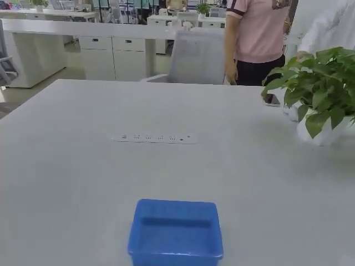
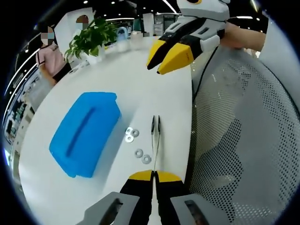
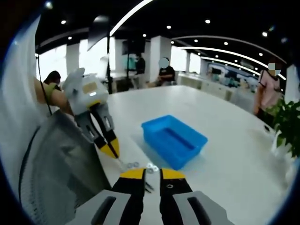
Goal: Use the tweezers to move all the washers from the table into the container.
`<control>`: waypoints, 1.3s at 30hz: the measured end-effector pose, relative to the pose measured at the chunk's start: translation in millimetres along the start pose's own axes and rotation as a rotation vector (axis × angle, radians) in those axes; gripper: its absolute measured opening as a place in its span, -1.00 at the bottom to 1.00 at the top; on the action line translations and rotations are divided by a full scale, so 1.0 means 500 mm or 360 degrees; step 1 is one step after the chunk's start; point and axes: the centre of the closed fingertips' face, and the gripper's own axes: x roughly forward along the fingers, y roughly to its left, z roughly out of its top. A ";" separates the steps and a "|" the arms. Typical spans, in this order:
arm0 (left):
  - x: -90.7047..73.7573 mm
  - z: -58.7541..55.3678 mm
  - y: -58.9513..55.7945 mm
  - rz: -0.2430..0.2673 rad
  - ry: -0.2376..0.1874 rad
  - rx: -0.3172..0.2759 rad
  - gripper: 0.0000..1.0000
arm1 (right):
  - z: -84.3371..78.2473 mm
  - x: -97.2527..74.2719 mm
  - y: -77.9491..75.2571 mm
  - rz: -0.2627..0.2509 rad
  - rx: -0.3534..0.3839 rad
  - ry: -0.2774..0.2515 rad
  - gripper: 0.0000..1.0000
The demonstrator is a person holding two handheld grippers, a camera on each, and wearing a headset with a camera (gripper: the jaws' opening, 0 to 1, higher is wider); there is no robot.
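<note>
A potted plant (image 1: 319, 94) is sitting near the tabletop's (image 1: 83, 166) right edge, a white power strip (image 1: 155, 138) is lying mid-table, and a person in pink (image 1: 258, 33) is standing beside a grey chair (image 1: 197, 58).

The left gripper (image 2: 153, 174) has its yellow-tipped jaws pressed together just above a white table (image 2: 168, 101). The tweezers (image 2: 155, 138) lie straight ahead, their rear end reaching the seam between the tips; whether it is pinched cannot be told. Five washers (image 2: 138, 153) lie just left of the tweezers. Further left sits the blue container (image 2: 84, 133). Far ahead, the right gripper (image 2: 154, 69) hangs over the table. A mesh chair (image 2: 234, 122) lies to the right.
</note>
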 end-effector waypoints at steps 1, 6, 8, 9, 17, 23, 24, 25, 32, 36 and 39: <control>-0.011 0.009 0.001 0.0014 -0.0028 -0.0002 -1.00 | 0.000 0.001 0.002 0.0007 -0.0003 0.0002 -0.83; -0.059 0.039 -0.002 0.0030 -0.0129 -0.0023 -1.00 | -0.004 0.009 0.019 0.0058 -0.0050 0.0031 -0.80; -0.076 0.048 -0.004 0.0039 -0.0151 -0.0029 -1.00 | -0.006 0.011 0.026 0.0076 -0.0072 0.0046 -0.79; -0.082 0.050 -0.006 0.0039 -0.0155 -0.0033 -1.00 | -0.008 0.014 0.032 0.0096 -0.0087 0.0059 -0.78; -0.104 0.063 -0.017 0.0027 -0.0177 -0.0051 -1.00 | -0.025 0.040 0.090 0.0266 -0.0217 0.0165 -0.77; -0.112 0.087 -0.028 -0.0009 -0.0222 -0.0034 -1.00 | -0.056 0.079 0.124 0.0375 -0.0338 0.0294 -0.71; -0.112 0.091 -0.030 -0.0013 -0.0227 -0.0030 -1.00 | -0.061 0.083 0.125 0.0383 -0.0356 0.0318 -0.69; -0.113 0.096 -0.033 -0.0017 -0.0234 -0.0023 -1.00 | -0.069 0.090 0.124 0.0388 -0.0388 0.0350 -0.67; -0.113 0.110 -0.053 -0.0034 -0.0209 0.0159 -1.00 | -0.082 0.118 0.132 0.0514 -0.0405 0.0374 -0.68; -0.113 0.111 -0.060 -0.0046 -0.0185 0.0255 -1.00 | -0.085 0.134 0.142 0.0584 -0.0460 0.0394 -0.73; -0.115 0.113 -0.061 -0.0064 -0.0186 0.0295 -1.00 | -0.090 0.140 0.154 0.0657 -0.0485 0.0409 -0.84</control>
